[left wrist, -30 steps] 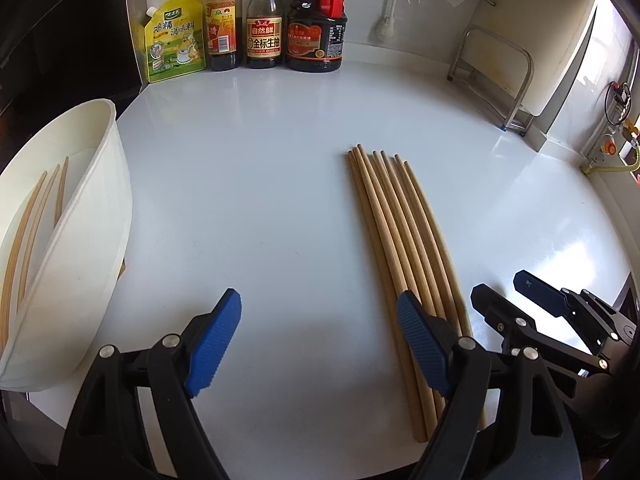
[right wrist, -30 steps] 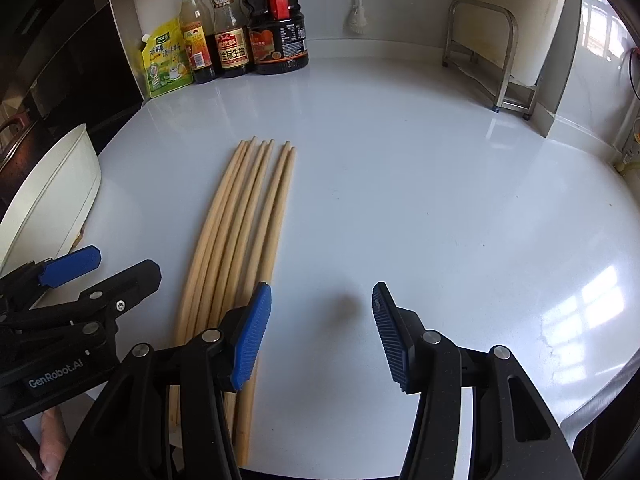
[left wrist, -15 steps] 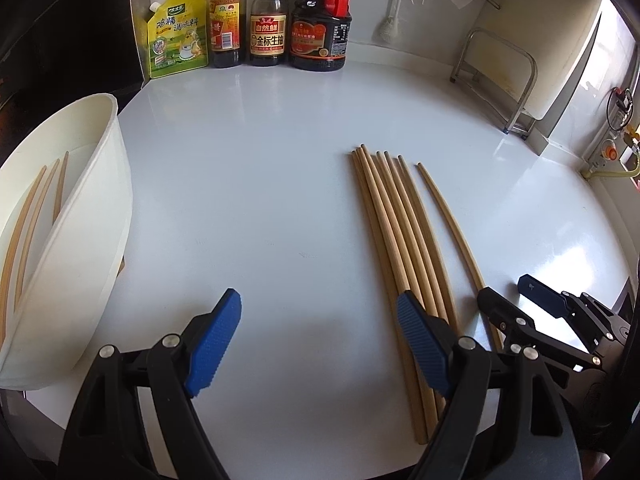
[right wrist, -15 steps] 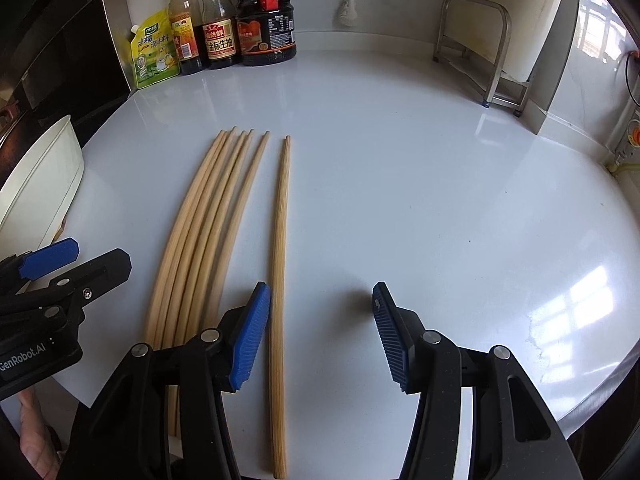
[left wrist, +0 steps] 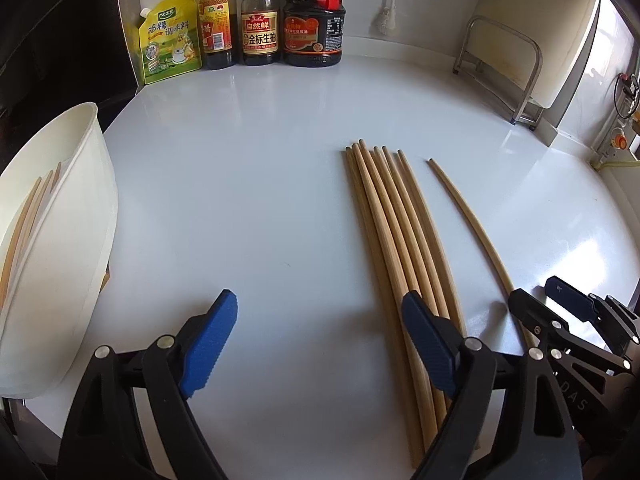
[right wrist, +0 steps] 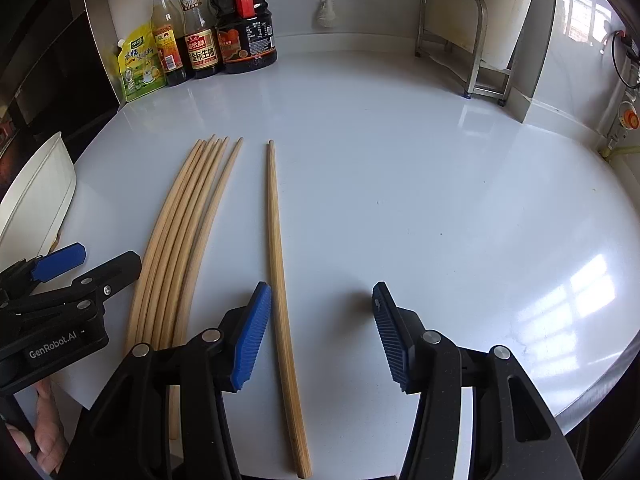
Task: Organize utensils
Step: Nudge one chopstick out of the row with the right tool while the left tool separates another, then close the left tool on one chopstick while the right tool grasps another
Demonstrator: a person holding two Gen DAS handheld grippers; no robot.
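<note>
White tub [left wrist: 60, 240]: smooth plastic, chopsticks leaning inside.
Left gripper [left wrist: 316, 340]: right of tub, jaws wide and opening, empty.
Bundle [right wrist: 176, 232]: round wooden chopsticks, right of tub, long axes running away toward the bottles [right wrist: 200, 28].
Lone chopstick [right wrist: 278, 260]: right of tub, parallel to bundle, apart.
Right gripper [right wrist: 322, 332]: half-open, straddling lone chopstick, pads clear.

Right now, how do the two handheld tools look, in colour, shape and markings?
Both tools, left and right, have black angular plastic frames with silver rivets and two fingers tipped with ribbed blue pads. White "GenRobot.AI" lettering sits on the left tool's body in the right wrist view. No cables or sleeves are visible.
</note>
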